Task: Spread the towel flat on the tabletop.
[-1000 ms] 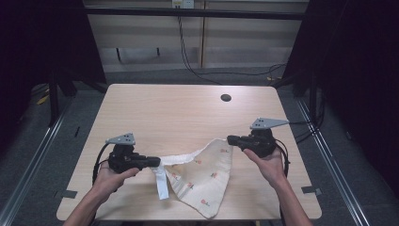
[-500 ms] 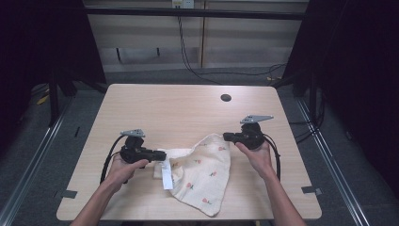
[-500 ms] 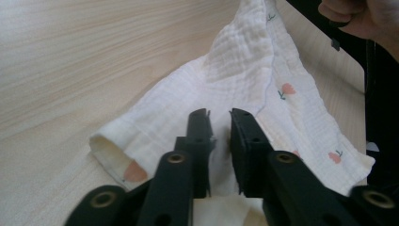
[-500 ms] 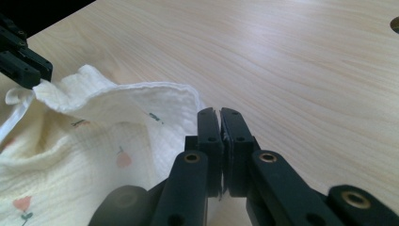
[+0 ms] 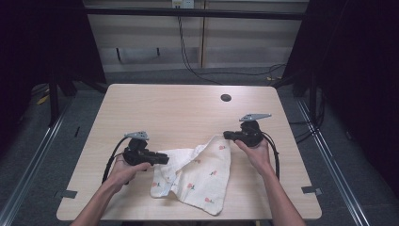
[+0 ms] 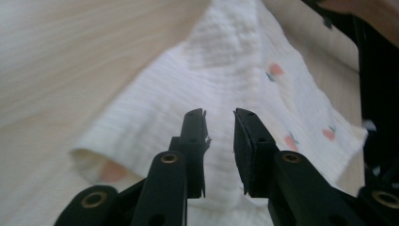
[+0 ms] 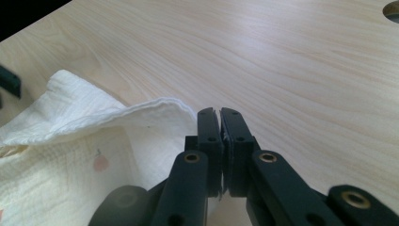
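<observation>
Pale wood table [image 5: 179, 108] under dark surroundings, with a white cloth [image 5: 197, 179] printed with small fruit lying crumpled near the person's edge. At its left end the left gripper [image 6: 220, 141] hangs just above the fabric; its jaws have just been opening and stand apart, pressing on nothing. The cloth runs rightward and away to its far corner, where the right gripper [image 7: 220, 141] is clenched on the hem.
</observation>
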Tool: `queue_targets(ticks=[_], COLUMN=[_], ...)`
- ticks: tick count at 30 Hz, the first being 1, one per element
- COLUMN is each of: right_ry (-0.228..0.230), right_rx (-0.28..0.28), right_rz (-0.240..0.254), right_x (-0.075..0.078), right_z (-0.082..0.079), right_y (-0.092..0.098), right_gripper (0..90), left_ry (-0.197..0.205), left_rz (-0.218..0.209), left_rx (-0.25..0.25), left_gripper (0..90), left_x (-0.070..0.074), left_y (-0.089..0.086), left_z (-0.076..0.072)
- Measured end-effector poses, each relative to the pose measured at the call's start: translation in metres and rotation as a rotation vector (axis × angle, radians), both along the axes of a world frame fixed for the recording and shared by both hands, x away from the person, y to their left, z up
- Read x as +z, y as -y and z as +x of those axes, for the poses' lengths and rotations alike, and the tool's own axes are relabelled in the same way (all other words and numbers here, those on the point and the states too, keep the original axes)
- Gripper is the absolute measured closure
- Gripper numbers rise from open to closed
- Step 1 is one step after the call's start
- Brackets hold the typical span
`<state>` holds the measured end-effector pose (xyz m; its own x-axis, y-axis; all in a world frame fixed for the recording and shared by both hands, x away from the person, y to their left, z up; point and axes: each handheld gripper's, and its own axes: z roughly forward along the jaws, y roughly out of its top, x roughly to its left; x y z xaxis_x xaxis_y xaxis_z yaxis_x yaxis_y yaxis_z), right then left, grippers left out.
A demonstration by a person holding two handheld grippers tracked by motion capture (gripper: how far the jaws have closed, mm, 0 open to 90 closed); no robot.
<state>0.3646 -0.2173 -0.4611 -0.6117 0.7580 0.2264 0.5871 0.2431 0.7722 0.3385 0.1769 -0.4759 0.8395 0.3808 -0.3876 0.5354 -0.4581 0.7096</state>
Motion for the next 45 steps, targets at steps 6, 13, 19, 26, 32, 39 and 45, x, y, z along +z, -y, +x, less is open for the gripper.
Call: queue_targets(ticks=[6,13,19,26,32,39,45], right_ry=[0.001,-0.005,0.000,0.003,0.010,0.021,0.023], right_rx=[0.004,0.005,0.002,0.009,0.019,0.019,0.019], right_rz=[-0.001,0.002,0.008,0.014,0.016,0.023,0.009], right_x=[0.000,-0.004,-0.004,0.001,0.005,0.013,0.020], right_z=[-0.003,-0.005,-0.007,-0.012,-0.012,-0.007,0.006], right_y=[0.000,0.001,0.004,0.003,0.003,0.005,0.001], right_gripper=[87.7,87.7,87.7,87.7,87.7,87.7,87.7], left_ry=[0.044,0.062,0.130,0.121,0.075,0.141,0.157], left_rz=[0.043,0.087,0.155,0.157,0.082,0.004,-0.024], left_rx=[-0.033,-0.062,-0.052,-0.059,-0.025,0.035,0.108], left_gripper=[57.8,57.2,61.4,87.4,88.1,88.2,88.1], left_x=[-0.010,-0.020,-0.022,-0.022,-0.014,0.029,0.052], left_y=[-0.003,0.005,0.015,0.015,0.003,-0.014,-0.026], left_z=[-0.014,-0.018,-0.026,-0.023,-0.013,0.000,0.028])
